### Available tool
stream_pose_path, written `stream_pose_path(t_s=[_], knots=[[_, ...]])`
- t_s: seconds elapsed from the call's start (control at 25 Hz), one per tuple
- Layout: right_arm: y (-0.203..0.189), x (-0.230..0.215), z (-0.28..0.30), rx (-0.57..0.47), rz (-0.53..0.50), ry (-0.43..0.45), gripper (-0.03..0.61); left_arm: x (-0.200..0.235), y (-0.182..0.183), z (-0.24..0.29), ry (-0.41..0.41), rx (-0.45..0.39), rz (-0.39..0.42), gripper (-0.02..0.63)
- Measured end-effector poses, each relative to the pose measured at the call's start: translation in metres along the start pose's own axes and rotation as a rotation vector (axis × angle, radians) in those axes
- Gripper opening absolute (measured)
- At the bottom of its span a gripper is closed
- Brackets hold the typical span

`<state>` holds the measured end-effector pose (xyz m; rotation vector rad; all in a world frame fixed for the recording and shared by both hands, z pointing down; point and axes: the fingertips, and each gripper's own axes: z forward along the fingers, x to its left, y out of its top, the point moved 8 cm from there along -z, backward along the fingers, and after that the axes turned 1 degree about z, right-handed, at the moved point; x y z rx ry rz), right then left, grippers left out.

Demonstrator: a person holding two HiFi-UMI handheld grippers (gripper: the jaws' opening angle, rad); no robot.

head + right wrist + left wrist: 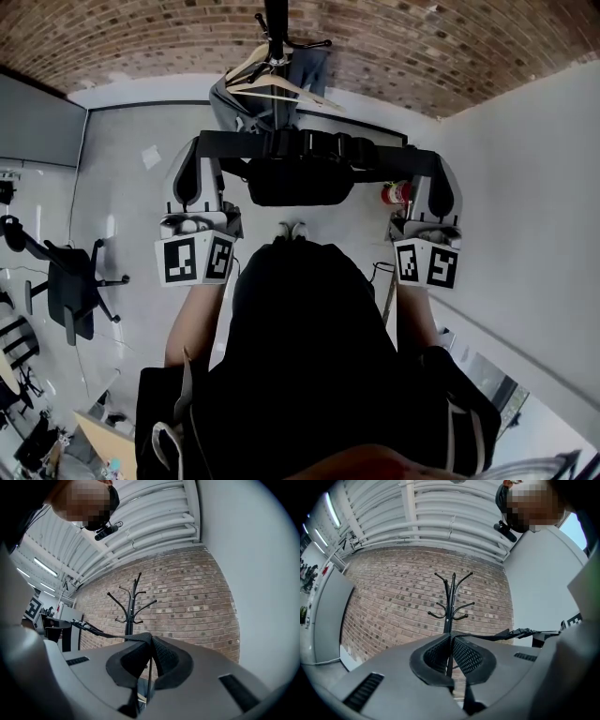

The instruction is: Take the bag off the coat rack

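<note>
Both tongs are pinched together on the bag's black strap (319,145), the left tongs (206,142) at one end and the right tongs (433,167) at the other, with the strap stretched level between them. Beyond them is the brick wall (393,602), and before it stands the black coat rack (451,599). The black bag (300,180) hangs midway from the strap, apart from the rack's hooks. A wooden hanger (281,89) hangs beyond it.

two tongs (left tongs (451,637), right tongs (151,640)), one bag (300,180), one coat rack (452,595).
</note>
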<state>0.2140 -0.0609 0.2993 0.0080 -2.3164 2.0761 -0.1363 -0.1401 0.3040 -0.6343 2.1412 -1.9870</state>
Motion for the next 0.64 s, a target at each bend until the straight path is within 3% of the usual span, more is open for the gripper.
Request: stream_pose_path(t_s=[0.2,0.4,0.64], knots=[[0.014,0.003,-0.014,-0.019,0.019,0.008,0.021,-0.008,0.021,-0.016,0.0,-0.037,0.023,0.023],[0.024,-0.001,-0.034,-0.033,0.026,-0.003,0.021,-0.025,0.036,-0.035,-0.004,-0.076,0.122,0.023],[0.027,0.001,-0.055,-0.014,0.004,0.015,0.021,-0.031,0.042,-0.048,0.006,-0.088,0.044,0.023]])
